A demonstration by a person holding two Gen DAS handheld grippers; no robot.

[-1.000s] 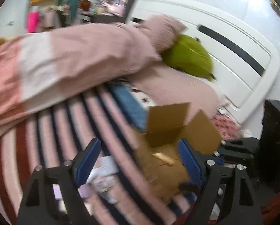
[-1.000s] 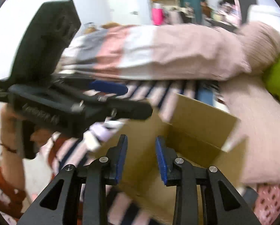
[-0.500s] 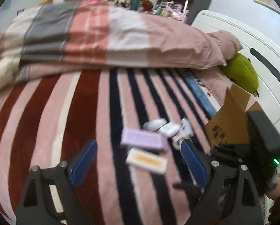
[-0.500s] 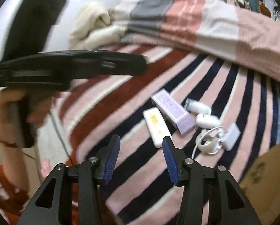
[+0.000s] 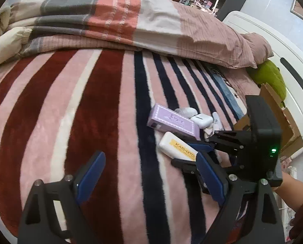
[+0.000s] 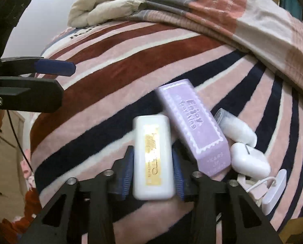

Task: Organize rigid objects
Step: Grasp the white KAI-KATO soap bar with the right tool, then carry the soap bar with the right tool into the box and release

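Observation:
A white bar-shaped box with a yellow label (image 6: 152,154) lies on the striped blanket between the two blue pads of my right gripper (image 6: 153,168), which stand at its sides; whether they press it I cannot tell. It also shows in the left wrist view (image 5: 176,148). A purple box (image 6: 194,126) lies beside it on the right, also visible in the left wrist view (image 5: 172,122). A white earbud case (image 6: 250,160), a small white bottle (image 6: 236,129) and a white charger with cable (image 6: 273,191) lie further right. My left gripper (image 5: 149,174) is open and empty, above the blanket.
An open cardboard box (image 5: 281,118) stands at the right by the white headboard (image 5: 289,93). A folded quilt (image 5: 131,20) lies across the far side of the bed. A green plush (image 5: 271,77) sits by the pillow.
Both grippers swung away from the cardboard box toward the pile of small items. My right gripper moved down until its pads sit either side of the white box.

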